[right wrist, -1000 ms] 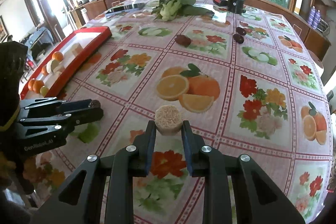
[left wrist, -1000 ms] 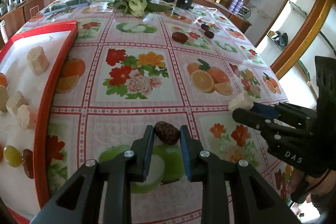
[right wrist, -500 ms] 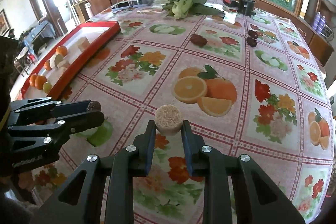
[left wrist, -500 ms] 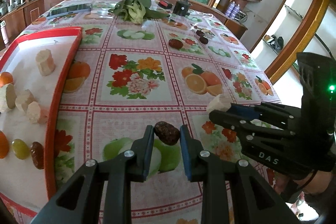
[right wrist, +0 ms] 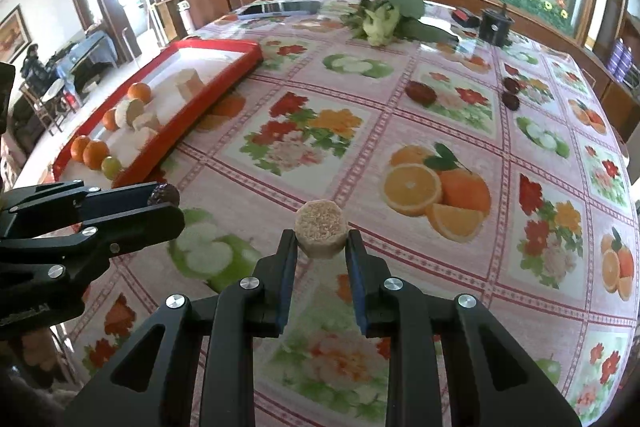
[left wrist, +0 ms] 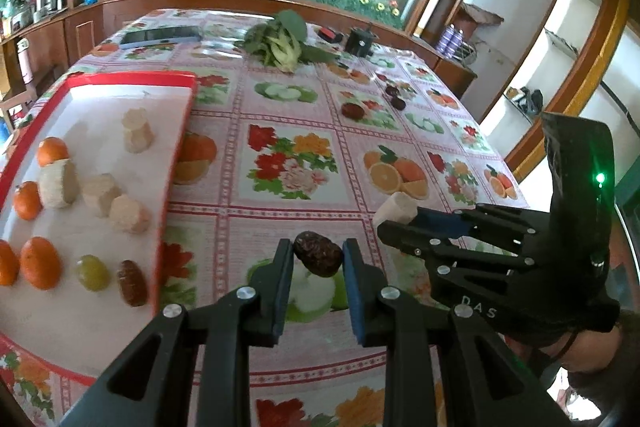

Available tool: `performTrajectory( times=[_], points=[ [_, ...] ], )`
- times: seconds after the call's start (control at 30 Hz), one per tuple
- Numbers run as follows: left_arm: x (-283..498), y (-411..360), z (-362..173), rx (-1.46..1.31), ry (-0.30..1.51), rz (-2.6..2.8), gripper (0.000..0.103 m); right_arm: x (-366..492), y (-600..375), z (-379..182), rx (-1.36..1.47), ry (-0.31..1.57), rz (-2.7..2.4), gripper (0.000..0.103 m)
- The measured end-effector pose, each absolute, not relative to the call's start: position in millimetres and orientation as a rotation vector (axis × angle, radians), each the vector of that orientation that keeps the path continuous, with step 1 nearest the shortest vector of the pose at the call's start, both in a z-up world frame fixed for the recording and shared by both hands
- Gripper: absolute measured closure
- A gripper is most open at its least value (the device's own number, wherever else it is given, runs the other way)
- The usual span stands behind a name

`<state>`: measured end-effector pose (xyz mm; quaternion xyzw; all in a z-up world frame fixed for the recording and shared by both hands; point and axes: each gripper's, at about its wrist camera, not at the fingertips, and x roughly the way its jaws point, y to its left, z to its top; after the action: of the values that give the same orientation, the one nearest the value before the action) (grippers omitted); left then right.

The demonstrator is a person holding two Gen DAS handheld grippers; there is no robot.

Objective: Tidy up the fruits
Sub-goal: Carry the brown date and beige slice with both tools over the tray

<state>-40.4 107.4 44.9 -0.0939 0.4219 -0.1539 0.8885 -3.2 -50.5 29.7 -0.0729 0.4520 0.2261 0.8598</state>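
Clearly both tongs carry pieces bound for the red tray (left wrist: 176, 163): left tongs (left wrist: 318, 259) clamp a dark date (left wrist: 318, 258), right tongs (right wrist: 321, 247) pinch a pale sugarcane chunk (right wrist: 320, 233), both beside the tray above the desk (right wrist: 320, 115).

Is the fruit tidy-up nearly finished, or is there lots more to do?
Partly done. The red tray already holds oranges, pale cut chunks, a grape and a date. In hand: the left gripper pinches a dark date, the right gripper a pale chunk. Left on the tablecloth: three dark dates.
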Motion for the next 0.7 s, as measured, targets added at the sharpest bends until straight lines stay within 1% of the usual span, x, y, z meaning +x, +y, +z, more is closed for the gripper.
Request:
performTrajectory(
  times=[0.4,0.7],
  points=[
    [-60,178,52,-0.243,0.841,-0.151,0.075,-5,21,46,-0.208,0.904,0.628,0.079],
    [-79,230,44,-0.272,0.842,-0.009,0.075,-16,81,51,-0.26,0.879,0.781,0.079]
  ],
)
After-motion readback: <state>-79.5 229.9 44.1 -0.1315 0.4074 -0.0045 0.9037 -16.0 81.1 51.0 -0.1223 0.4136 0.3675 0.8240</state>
